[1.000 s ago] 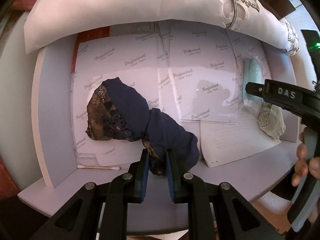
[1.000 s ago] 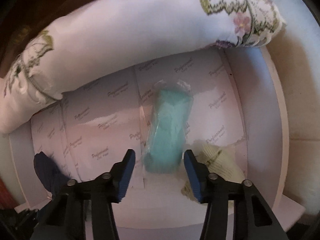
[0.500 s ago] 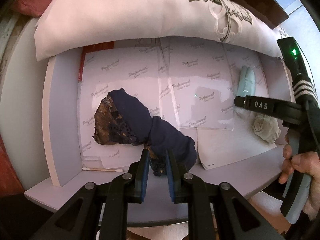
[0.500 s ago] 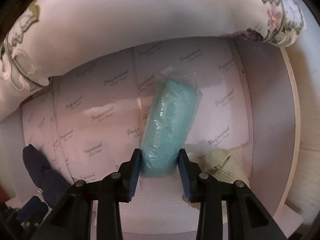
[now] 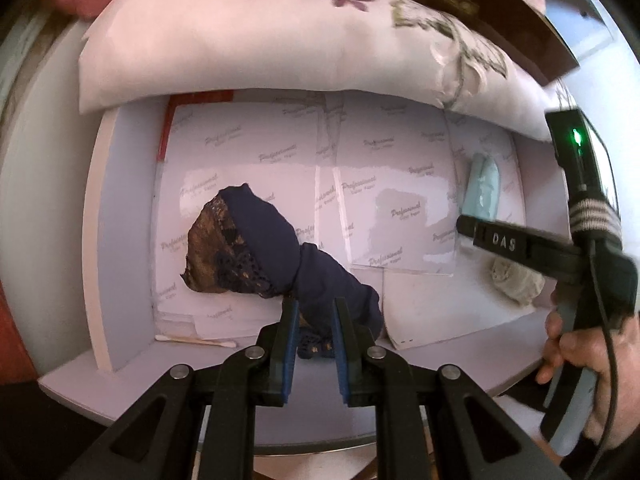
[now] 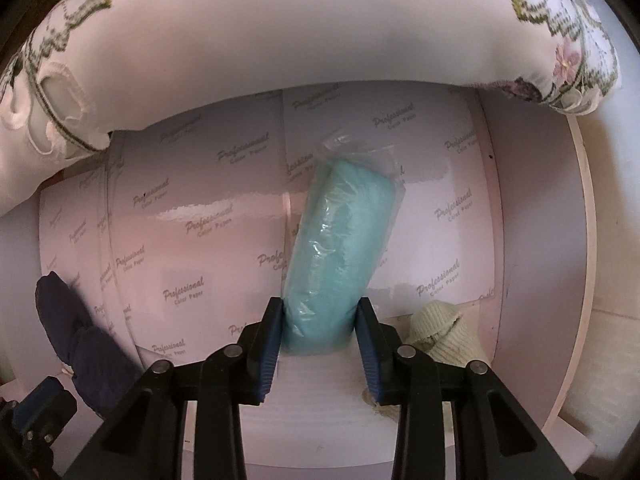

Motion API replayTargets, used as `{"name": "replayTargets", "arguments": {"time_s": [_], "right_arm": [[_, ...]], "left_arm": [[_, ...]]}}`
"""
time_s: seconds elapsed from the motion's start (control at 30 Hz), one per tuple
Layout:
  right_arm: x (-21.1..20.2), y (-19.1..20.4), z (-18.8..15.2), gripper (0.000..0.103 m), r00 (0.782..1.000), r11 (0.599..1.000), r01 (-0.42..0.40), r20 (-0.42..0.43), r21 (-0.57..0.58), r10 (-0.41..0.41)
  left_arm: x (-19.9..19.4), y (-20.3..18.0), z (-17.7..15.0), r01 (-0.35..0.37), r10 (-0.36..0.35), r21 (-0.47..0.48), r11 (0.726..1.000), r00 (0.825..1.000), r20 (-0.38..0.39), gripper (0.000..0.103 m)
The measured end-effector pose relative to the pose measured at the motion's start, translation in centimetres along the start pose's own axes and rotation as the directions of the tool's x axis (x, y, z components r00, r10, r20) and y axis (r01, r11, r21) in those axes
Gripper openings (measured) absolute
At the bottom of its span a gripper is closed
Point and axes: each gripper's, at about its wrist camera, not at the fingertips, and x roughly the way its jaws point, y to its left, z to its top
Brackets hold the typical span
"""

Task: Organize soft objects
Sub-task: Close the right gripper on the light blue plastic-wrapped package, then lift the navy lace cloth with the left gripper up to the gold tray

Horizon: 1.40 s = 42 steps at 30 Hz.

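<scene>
A navy cloth bundle (image 5: 280,248) with gold-brown lace lies on the paper-lined shelf (image 5: 384,184). My left gripper (image 5: 314,320) is shut on its near end. A teal roll in clear plastic (image 6: 340,252) lies on the shelf's right side. My right gripper (image 6: 318,320) is shut on its near end. The roll also shows in the left wrist view (image 5: 482,190), behind the right gripper. The navy bundle also shows at the left of the right wrist view (image 6: 80,336).
A cream knitted piece (image 6: 444,332) lies right of the teal roll, near the shelf's right wall (image 6: 536,240). A white embroidered pillow (image 5: 280,44) lies on top of the shelf. A cotton swab (image 5: 196,340) lies at the front left. The left wall (image 5: 124,220) bounds the shelf.
My right gripper went from open around the teal roll to shut on its near end. My left gripper stayed shut on the navy bundle and both views drew back slightly.
</scene>
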Motion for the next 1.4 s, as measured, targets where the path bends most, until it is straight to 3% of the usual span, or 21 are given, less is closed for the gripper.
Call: {"name": "replayTargets", "arguments": {"time_s": [0.07, 0.1, 0.2, 0.6, 0.7, 0.87, 0.9, 1.03, 1.4], "right_arm": [[-0.3, -0.2, -0.1, 0.036, 1.000, 1.000, -0.003, 0.000, 0.004, 0.003], [-0.4, -0.2, -0.1, 0.036, 1.000, 1.000, -0.002, 0.000, 0.004, 0.002], [-0.4, -0.3, -0.1, 0.036, 1.000, 1.000, -0.004, 0.000, 0.005, 0.004], [-0.3, -0.7, 0.0, 0.041, 0.999, 0.999, -0.038, -0.012, 0.024, 0.038], [-0.2, -0.8, 0.1, 0.041, 0.999, 0.999, -0.043, -0.025, 0.022, 0.044], [0.1, -0.7, 0.4, 0.040, 0.999, 1.000, -0.020, -0.041, -0.004, 0.019], [0.1, -0.7, 0.4, 0.039, 0.999, 1.000, -0.015, -0.038, -0.005, 0.015], [-0.2, -0.3, 0.3, 0.037, 1.000, 0.999, 0.015, -0.022, -0.031, -0.016], [-0.8, 0.5, -0.1, 0.037, 1.000, 0.999, 0.024, -0.018, -0.049, -0.024]], "left_arm": [[0.2, 1.1, 0.2, 0.073, -0.076, -0.081, 0.994, 0.997, -0.025, 0.020], [0.4, 1.6, 0.3, 0.104, -0.109, -0.121, 0.987, 0.993, -0.037, 0.031], [0.7, 2.3, 0.5, 0.140, -0.152, -0.188, 0.972, 0.987, -0.054, 0.042], [4.0, 1.4, 2.0, 0.006, -0.046, -0.217, 0.976, 0.982, -0.181, 0.043], [4.5, 2.1, 2.0, 0.002, -0.055, -0.258, 0.966, 0.978, -0.199, 0.056], [5.1, 2.5, 1.9, 0.033, -0.098, -0.275, 0.961, 0.969, -0.226, 0.055], [5.2, 2.3, 1.8, 0.026, -0.087, -0.248, 0.968, 0.967, -0.241, 0.045], [4.6, 1.7, 1.6, 0.021, -0.060, -0.173, 0.985, 0.973, -0.221, 0.029], [1.5, 0.8, -0.1, 0.023, -0.031, -0.061, 0.998, 0.991, -0.126, 0.026]]}}
